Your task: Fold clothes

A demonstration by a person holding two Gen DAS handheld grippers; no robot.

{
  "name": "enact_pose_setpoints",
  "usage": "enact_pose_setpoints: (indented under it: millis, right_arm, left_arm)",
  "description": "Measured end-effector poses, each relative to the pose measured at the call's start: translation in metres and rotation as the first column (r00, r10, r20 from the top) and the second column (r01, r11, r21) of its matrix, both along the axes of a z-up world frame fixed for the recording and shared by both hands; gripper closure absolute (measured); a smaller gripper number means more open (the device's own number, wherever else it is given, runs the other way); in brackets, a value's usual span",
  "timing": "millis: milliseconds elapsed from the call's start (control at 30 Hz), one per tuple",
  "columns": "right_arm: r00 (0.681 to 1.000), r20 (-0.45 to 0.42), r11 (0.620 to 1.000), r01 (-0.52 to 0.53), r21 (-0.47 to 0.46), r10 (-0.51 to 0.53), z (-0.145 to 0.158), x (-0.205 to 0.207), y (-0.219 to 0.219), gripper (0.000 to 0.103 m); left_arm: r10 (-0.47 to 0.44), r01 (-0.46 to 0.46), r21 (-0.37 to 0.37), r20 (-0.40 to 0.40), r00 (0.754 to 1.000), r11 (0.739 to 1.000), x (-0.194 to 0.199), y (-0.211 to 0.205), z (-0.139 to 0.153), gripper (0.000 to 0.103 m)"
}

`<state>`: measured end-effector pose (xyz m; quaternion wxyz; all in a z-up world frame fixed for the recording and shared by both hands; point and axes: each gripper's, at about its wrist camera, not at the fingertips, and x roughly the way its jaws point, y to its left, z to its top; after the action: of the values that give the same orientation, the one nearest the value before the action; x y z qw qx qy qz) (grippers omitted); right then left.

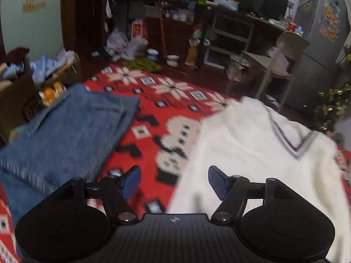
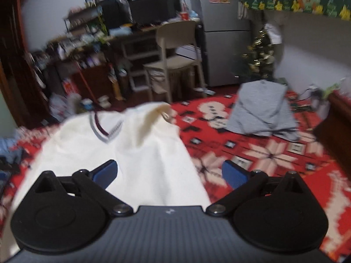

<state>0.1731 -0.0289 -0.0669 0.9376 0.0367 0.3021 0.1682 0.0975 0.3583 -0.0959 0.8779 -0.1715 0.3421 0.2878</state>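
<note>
The white V-neck sweater (image 2: 142, 153) lies spread flat on the red patterned rug (image 2: 274, 153) so I can fold it, and my left tool (image 1: 174, 180) and right tool (image 2: 169, 173) hang over it with jaws apart, holding nothing.

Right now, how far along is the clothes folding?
Done: the blue garment lies folded on the red rug. In hand: nothing; the left gripper and right gripper are both open over the white sweater, partly folded at most. Left: that sweater and the crumpled grey garment.
</note>
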Motion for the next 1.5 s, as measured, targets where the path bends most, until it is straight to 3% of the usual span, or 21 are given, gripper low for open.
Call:
enact_pose_setpoints:
  millis: [67, 200, 267, 433, 533, 733, 867, 933, 967, 1033, 1267, 1333, 1500]
  right_arm:
    - [1.0, 0.013, 1.0, -0.013, -0.004, 0.013, -0.005, 0.015, 0.001, 0.001]
    - [0.999, 0.029, 0.998, -0.041, -0.053, 0.043, -0.011, 0.043, 0.006, 0.001]
    - [0.998, 0.022, 0.998, -0.05, -0.047, 0.051, -0.015, 0.061, 0.009, 0.007]
    - [0.996, -0.065, 0.998, -0.066, 0.002, 0.066, -0.032, 0.108, 0.01, 0.048]
    - [0.989, -0.114, 0.996, -0.091, 0.018, 0.092, -0.047, 0.127, 0.011, 0.066]
    - [0.982, -0.149, 0.991, -0.109, 0.075, 0.119, -0.069, 0.157, 0.015, 0.067]
    - [0.972, -0.171, 0.987, -0.15, 0.061, 0.158, -0.075, 0.164, 0.027, 0.082]
    - [0.972, -0.172, 0.987, -0.155, 0.051, 0.162, -0.078, 0.164, 0.031, 0.089]
    - [0.971, -0.171, 0.986, -0.16, 0.05, 0.166, -0.078, 0.163, 0.032, 0.091]
    - [0.973, -0.164, 0.987, -0.155, 0.049, 0.161, -0.076, 0.162, 0.032, 0.095]
    - [0.993, -0.115, 1.0, 0.006, -0.006, -0.006, -0.069, 0.163, 0.012, 0.096]
    - [0.991, -0.131, 0.999, 0.034, 0.029, -0.029, -0.073, 0.166, 0.005, 0.097]
    - [0.993, -0.106, 0.999, 0.047, -0.022, -0.049, -0.081, 0.168, 0.011, 0.095]
  left_arm:
    - [-0.022, 0.022, 0.023, -0.002, 1.0, 0.999, 0.013, 0.008, -0.004, 0.036]
    - [-0.104, 0.104, -0.021, 0.034, 0.994, 0.994, 0.038, 0.021, -0.009, 0.04]
    - [-0.121, 0.123, -0.036, 0.048, 0.991, 0.992, 0.048, 0.025, -0.012, 0.043]
    - [-0.146, 0.149, -0.079, 0.037, 0.989, 0.986, 0.071, 0.034, -0.025, 0.047]
    - [-0.156, 0.158, -0.086, 0.025, 0.987, 0.984, 0.079, 0.036, -0.032, 0.049]
    - [-0.176, 0.181, -0.162, 0.045, 0.983, 0.97, 0.087, 0.046, -0.037, 0.049]
    - [-0.184, 0.191, -0.158, 0.054, 0.981, 0.969, 0.089, 0.047, -0.039, 0.053]
    - [-0.181, 0.187, -0.165, 0.055, 0.982, 0.968, 0.091, 0.046, -0.039, 0.071]
    - [-0.184, 0.191, -0.177, 0.055, 0.981, 0.966, 0.091, 0.045, -0.04, 0.096]
    - [-0.187, 0.194, -0.191, 0.056, 0.981, 0.962, 0.093, 0.043, -0.041, 0.097]
    - [-0.14, 0.144, -0.085, 0.048, 0.989, 0.986, 0.089, 0.038, -0.034, 0.097]
    - [-0.134, 0.137, -0.061, 0.045, 0.99, 0.989, 0.088, 0.038, -0.033, 0.097]
    - [-0.152, 0.152, -0.021, 0.017, 0.988, 0.988, 0.091, 0.033, -0.037, 0.096]
